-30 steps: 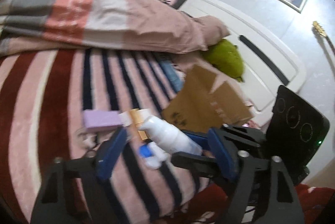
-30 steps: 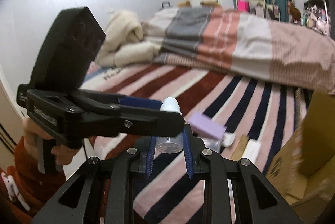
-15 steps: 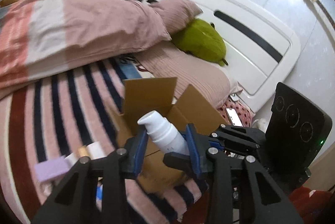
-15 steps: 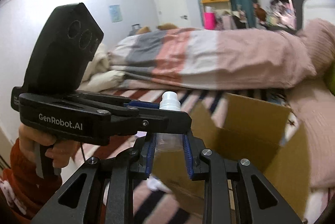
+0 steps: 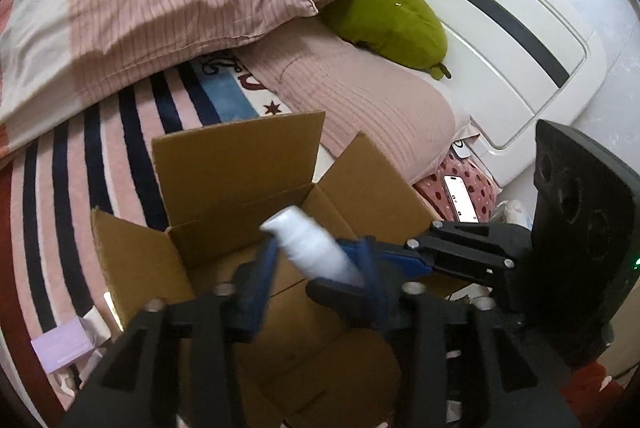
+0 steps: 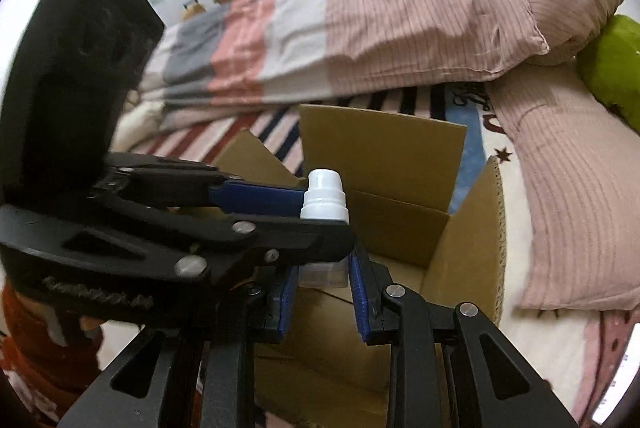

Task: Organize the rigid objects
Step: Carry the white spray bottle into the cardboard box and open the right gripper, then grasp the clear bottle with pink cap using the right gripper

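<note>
White pump bottle (image 5: 316, 252), tilted, between both grippers' pads over cardboard box (image 5: 236, 164).

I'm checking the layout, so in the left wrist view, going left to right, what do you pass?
purple box → cardboard box → white bottle → green plush → phone → right gripper's black body

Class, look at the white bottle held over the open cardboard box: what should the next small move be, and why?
Probably lower the white bottle a little into the cardboard box, then release. Both the left gripper and the right gripper appear closed on it above the open flaps, and it is tilted, so dropping from here could let it tumble.
</note>
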`<move>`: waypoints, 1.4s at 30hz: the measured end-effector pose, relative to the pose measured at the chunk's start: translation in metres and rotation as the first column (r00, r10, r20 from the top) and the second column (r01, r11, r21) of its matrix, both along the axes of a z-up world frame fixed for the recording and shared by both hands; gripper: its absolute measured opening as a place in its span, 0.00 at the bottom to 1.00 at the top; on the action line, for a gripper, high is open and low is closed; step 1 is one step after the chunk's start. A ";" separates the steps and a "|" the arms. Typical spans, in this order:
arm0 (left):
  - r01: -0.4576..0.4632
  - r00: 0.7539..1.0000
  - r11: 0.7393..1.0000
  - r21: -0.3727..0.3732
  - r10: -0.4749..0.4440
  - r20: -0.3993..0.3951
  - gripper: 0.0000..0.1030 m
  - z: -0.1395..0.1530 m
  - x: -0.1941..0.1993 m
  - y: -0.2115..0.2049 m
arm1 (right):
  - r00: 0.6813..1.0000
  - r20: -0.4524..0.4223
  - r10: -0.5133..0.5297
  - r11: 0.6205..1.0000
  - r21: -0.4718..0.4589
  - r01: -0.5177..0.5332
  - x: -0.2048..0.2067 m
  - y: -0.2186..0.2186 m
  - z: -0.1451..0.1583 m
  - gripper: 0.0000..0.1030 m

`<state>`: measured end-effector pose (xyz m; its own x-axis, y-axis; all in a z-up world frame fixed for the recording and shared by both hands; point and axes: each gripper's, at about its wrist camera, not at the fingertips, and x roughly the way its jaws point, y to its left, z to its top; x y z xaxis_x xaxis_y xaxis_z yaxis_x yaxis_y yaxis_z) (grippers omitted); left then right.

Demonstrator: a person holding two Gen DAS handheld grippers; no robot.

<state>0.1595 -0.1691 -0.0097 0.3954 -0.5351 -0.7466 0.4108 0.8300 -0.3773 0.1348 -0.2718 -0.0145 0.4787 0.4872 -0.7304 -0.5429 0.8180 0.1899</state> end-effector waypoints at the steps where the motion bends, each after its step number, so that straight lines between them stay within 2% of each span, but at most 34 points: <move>1: -0.006 1.000 1.000 0.009 0.005 0.012 0.63 0.003 -0.002 0.001 | 1.000 -0.001 -0.002 1.000 -0.013 0.002 0.003 0.001 0.000 0.22; 3: -0.018 0.999 1.000 0.023 0.017 0.047 0.70 0.011 -0.010 0.007 | 1.000 0.006 -0.004 1.000 -0.016 0.004 0.002 0.003 0.003 0.34; 4: -0.019 0.998 1.000 0.016 0.018 0.053 0.71 0.015 -0.012 0.011 | 1.000 0.012 -0.001 1.000 -0.014 0.001 0.002 0.004 0.004 0.36; 6: -0.036 0.997 0.999 -0.006 0.036 0.072 0.72 0.025 -0.022 0.026 | 0.999 0.030 0.018 1.000 -0.008 -0.017 -0.006 0.009 0.009 0.37; 12: -0.145 0.976 0.989 -0.002 0.144 0.165 0.79 0.050 -0.058 0.089 | 0.986 0.107 0.128 0.991 0.023 -0.131 -0.042 0.048 0.030 0.37; 17: -0.288 0.934 0.957 0.027 0.274 0.231 0.80 0.051 -0.092 0.162 | 0.952 0.149 0.268 0.961 0.026 -0.275 -0.076 0.106 0.034 0.37; 22: -0.403 0.893 0.915 0.031 0.386 0.233 0.80 0.026 -0.119 0.226 | 0.917 0.064 0.394 0.918 0.010 -0.396 -0.091 0.174 0.000 0.39; 23: -0.425 0.884 0.905 0.034 0.407 0.229 0.80 0.017 -0.126 0.240 | 0.913 0.043 0.405 0.914 0.000 -0.405 -0.090 0.185 -0.010 0.42; 27: -0.472 0.865 0.881 0.023 0.458 0.207 0.81 -0.015 -0.148 0.274 | 0.926 -0.027 0.375 0.922 -0.086 -0.376 -0.071 0.215 -0.062 0.47; 30: -0.492 0.859 0.870 0.024 0.481 0.178 0.81 -0.037 -0.158 0.288 | 0.943 -0.035 0.331 0.926 -0.182 -0.331 -0.055 0.225 -0.097 0.56; 33: -0.509 0.854 0.860 0.032 0.500 0.143 0.81 -0.059 -0.164 0.298 | 0.953 -0.047 0.298 0.928 -0.219 -0.301 -0.040 0.224 -0.117 0.62; 39: -0.514 0.855 0.857 0.028 0.510 0.098 0.81 -0.080 -0.165 0.303 | 0.957 -0.059 0.283 0.922 -0.260 -0.289 -0.022 0.231 -0.142 0.62; 42: -0.509 0.858 0.860 0.032 0.504 0.094 0.81 -0.081 -0.164 0.299 | 0.953 -0.079 0.293 0.920 -0.247 -0.303 -0.013 0.235 -0.149 0.62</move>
